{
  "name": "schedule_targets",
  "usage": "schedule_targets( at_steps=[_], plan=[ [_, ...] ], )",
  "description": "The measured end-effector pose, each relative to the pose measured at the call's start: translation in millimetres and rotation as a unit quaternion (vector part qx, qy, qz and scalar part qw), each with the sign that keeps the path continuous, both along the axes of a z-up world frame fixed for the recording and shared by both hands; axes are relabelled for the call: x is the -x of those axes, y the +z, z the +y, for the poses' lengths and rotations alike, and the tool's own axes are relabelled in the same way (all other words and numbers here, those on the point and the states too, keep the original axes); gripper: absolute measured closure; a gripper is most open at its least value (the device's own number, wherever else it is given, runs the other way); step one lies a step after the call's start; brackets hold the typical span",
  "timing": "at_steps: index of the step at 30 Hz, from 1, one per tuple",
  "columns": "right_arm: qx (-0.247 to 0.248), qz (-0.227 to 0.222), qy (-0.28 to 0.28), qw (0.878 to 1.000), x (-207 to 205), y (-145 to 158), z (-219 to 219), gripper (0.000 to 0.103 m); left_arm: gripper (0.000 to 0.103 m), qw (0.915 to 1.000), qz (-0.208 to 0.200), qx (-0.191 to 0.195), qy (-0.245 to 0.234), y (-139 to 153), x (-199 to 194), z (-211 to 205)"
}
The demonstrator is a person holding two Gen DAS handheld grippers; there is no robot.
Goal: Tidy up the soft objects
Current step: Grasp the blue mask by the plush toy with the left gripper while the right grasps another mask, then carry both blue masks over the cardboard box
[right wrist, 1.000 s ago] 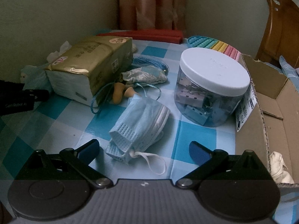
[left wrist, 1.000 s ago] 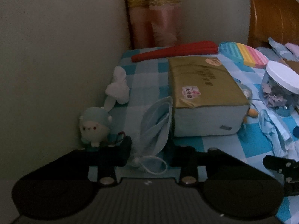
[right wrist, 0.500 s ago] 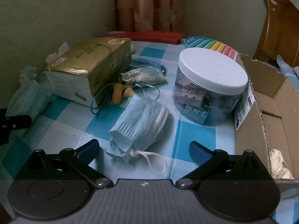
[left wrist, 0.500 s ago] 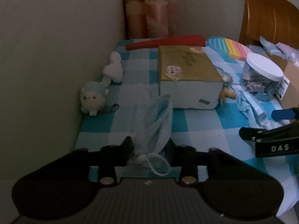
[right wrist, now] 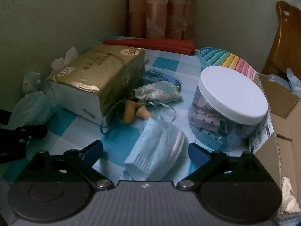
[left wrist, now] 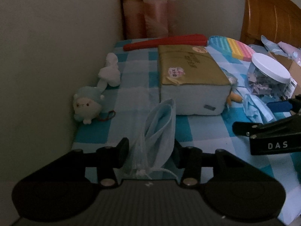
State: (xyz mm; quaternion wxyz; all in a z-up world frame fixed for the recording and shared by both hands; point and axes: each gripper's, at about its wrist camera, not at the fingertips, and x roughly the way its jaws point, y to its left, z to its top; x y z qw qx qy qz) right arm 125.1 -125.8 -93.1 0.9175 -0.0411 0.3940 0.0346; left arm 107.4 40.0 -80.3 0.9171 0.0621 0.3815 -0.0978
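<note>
A folded blue face mask [left wrist: 160, 130] stands between the fingers of my left gripper [left wrist: 151, 150], whose jaws are opening. The mask is slack, with its sides brushing both fingers. It rests on the blue checked tablecloth [left wrist: 203, 131], near the wall and in front of a gold tissue pack [left wrist: 188, 69]. A second blue mask [right wrist: 160, 150] lies flat on the cloth between the fingers of my right gripper [right wrist: 145, 151]. Those jaws stand wide and are closing, and the blue pads [right wrist: 197, 152] are clear of the mask. A small plush toy [left wrist: 86, 107] sits by the wall.
A clear jar with a white lid [right wrist: 233, 98] stands just right of the second mask. An open cardboard box [right wrist: 278, 124] is beyond the jar. A patterned pouch [right wrist: 160, 94], blue cord and orange pieces lie mid-table. A red case [right wrist: 150, 43] and a rainbow pop toy [right wrist: 229, 58] lie at the back.
The left gripper's jaws have spread apart around its mask and the view has drawn back from the tissue pack. The right gripper has advanced over the second mask and narrowed slightly.
</note>
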Motion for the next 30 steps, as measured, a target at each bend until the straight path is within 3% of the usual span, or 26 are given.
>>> schedule_targets(
  at_steps=[6,11,14,22,30],
  plan=[
    [-0.019,-0.001,-0.011,1.000,4,2,-8,0.023,0.056,1.0000,-0.005,0.001,0.000,1,0,0],
    [-0.029,-0.001,-0.017,0.999,7,6,-13,0.048,0.060,1.0000,0.003,0.009,-0.001,3,0,0],
    [-0.029,-0.001,-0.015,0.999,10,8,-13,0.053,0.065,1.0000,0.003,0.009,0.002,5,3,1],
    [-0.029,-0.018,-0.001,0.999,35,24,-14,0.056,0.069,0.9999,0.004,0.012,0.000,18,21,1],
    [-0.046,-0.051,0.011,0.998,73,62,-26,0.056,0.069,0.9998,0.000,0.017,-0.009,37,46,-2]
  ],
)
